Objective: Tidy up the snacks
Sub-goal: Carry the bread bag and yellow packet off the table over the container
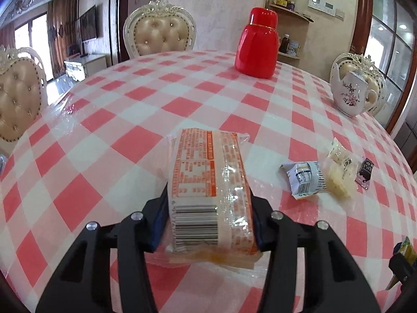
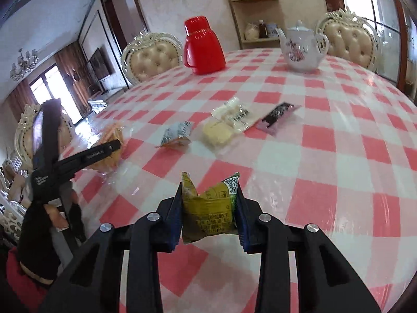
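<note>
My left gripper (image 1: 208, 208) is shut on a clear packet with orange print (image 1: 206, 177), pads pressing on its long sides, just above the checked tablecloth (image 1: 109, 120). The right gripper (image 2: 209, 198) is shut on a crumpled yellow-green snack packet (image 2: 208, 214) held over the table. Further out lie four loose snacks in a group: a silver-blue packet (image 2: 177, 134), a pale yellow cake (image 2: 217, 133), a white packet (image 2: 234, 113) and a dark purple bar (image 2: 277, 116). The right wrist view also shows the left gripper (image 2: 104, 151) at the left with its orange packet (image 2: 110, 135).
A red thermos jug (image 1: 256, 44) stands at the far side of the table, and a flowered white teapot (image 1: 351, 91) at the far right. Padded cream chairs (image 1: 159, 34) ring the table. A person's hand (image 2: 56, 216) holds the left gripper.
</note>
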A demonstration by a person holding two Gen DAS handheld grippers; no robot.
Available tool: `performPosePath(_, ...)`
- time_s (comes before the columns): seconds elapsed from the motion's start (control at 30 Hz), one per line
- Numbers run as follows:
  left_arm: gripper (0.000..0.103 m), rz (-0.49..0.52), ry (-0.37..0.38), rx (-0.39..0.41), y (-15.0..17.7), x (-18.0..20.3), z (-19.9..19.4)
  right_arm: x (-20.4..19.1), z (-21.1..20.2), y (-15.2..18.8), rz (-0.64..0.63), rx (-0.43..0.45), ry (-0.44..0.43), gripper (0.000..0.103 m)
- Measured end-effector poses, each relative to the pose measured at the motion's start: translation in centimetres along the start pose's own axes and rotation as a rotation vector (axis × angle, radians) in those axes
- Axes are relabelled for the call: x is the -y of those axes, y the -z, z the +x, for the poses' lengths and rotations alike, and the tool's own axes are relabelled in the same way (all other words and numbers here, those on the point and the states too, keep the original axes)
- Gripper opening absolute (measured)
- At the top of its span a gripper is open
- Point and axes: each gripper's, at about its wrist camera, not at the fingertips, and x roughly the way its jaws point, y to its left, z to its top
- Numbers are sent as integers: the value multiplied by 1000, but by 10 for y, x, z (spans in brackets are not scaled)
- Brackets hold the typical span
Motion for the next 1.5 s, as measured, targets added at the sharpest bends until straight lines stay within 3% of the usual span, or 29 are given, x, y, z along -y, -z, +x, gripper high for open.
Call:
performPosePath(0.43,50,-91,40,43,48,11,-55,16,7,5,45,14,57,34)
performPosePath(0.8,51,-34,133,70,94,47,-109,20,-58,38,130,99,-56,34)
performPosePath(1.07,51,12,172,70,127,62,-142,26,-83,72,199,79,-108,34)
performPosePath(1.5,51,109,172,68,174,52,-198,-2,-126,105,115,72,-111,34)
